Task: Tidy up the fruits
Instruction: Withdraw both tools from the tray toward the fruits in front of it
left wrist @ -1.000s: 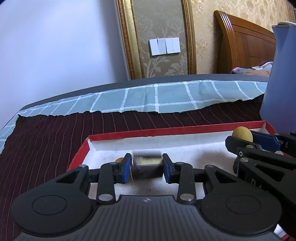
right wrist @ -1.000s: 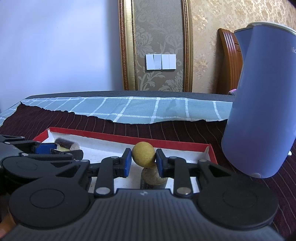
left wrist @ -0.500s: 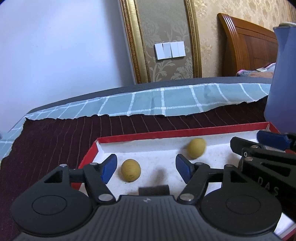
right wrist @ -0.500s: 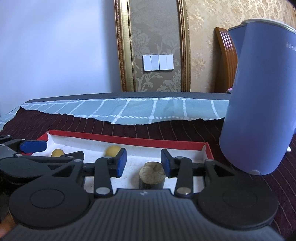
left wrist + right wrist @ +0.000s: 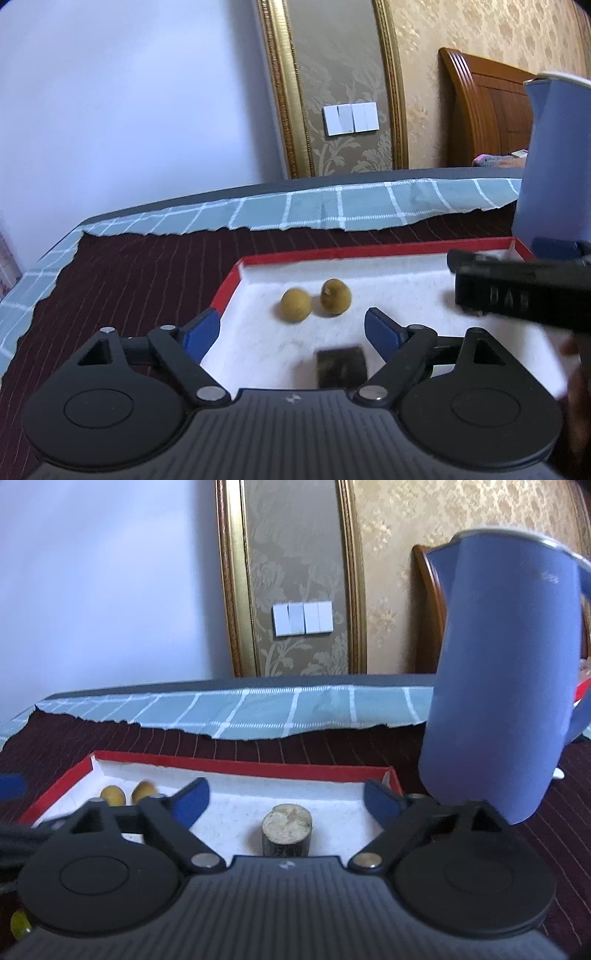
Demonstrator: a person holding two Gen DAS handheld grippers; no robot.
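Observation:
Two small yellow-brown round fruits (image 5: 295,304) (image 5: 335,296) lie side by side in the left part of a red-rimmed white tray (image 5: 369,253). They also show in the right wrist view (image 5: 113,795) (image 5: 143,791). A dark cut cylinder piece (image 5: 341,367) lies in the tray just in front of my left gripper (image 5: 291,332), which is open and empty. A second cylinder (image 5: 287,829) with a pale cut top stands upright in the tray between the fingers of my right gripper (image 5: 286,799), which is open and empty.
A tall blue kettle (image 5: 502,686) stands just right of the tray (image 5: 236,766). The table has a dark striped cloth (image 5: 140,273) and a teal checked cloth (image 5: 332,212) behind. A wall and a wooden headboard (image 5: 484,118) lie beyond. The right gripper's body (image 5: 517,295) crosses the left view.
Both grippers opened and pulled back. The left let go of the dark cylinder; the right let go of a round fruit, which now lies beside the other one.

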